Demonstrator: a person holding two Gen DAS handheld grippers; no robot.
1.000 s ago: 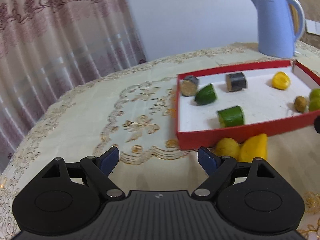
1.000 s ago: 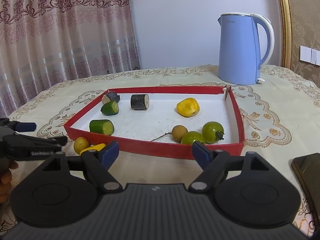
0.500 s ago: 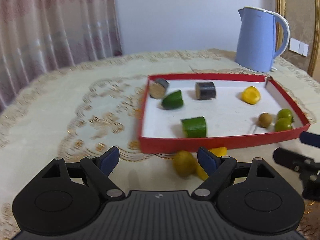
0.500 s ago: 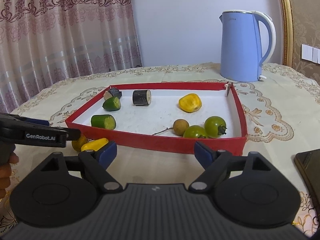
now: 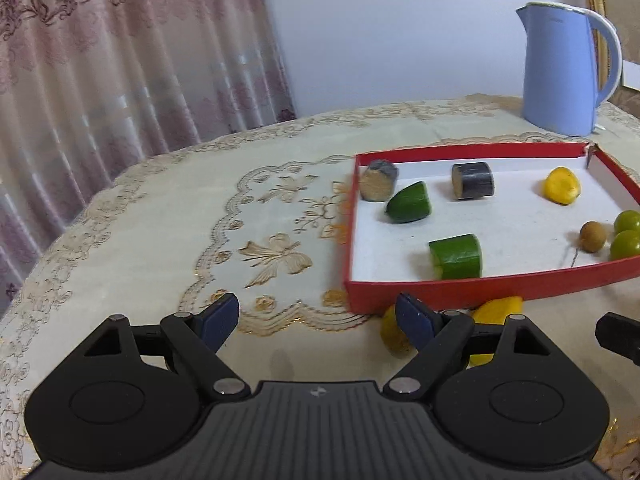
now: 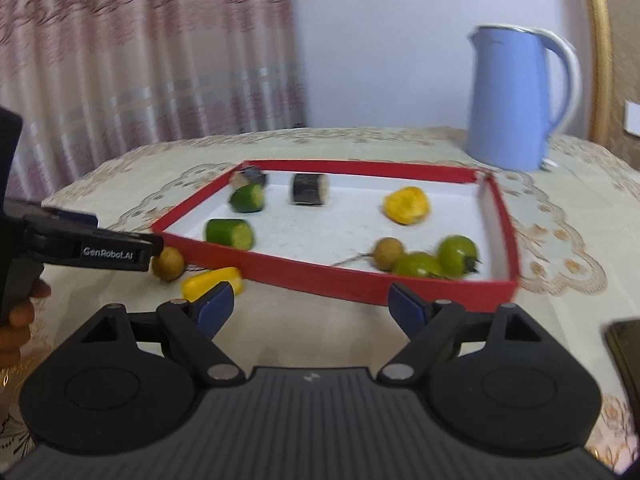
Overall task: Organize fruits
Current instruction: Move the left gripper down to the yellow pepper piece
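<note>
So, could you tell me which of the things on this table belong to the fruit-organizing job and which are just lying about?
Part of the job:
- red tray
- cucumber pieces
- dark cut pieces
- yellow piece in the tray
- green tomatoes
- brown round fruit
- round fruit and yellow piece outside the tray

Just lying about:
- blue kettle
- dark phone-like slab
- curtain

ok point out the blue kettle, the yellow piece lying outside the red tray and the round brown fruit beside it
blue kettle point(image 6: 516, 108), right wrist view, middle of its body
yellow piece point(image 6: 210, 280), right wrist view, its upper side
round brown fruit point(image 6: 170, 264), right wrist view, its centre
</note>
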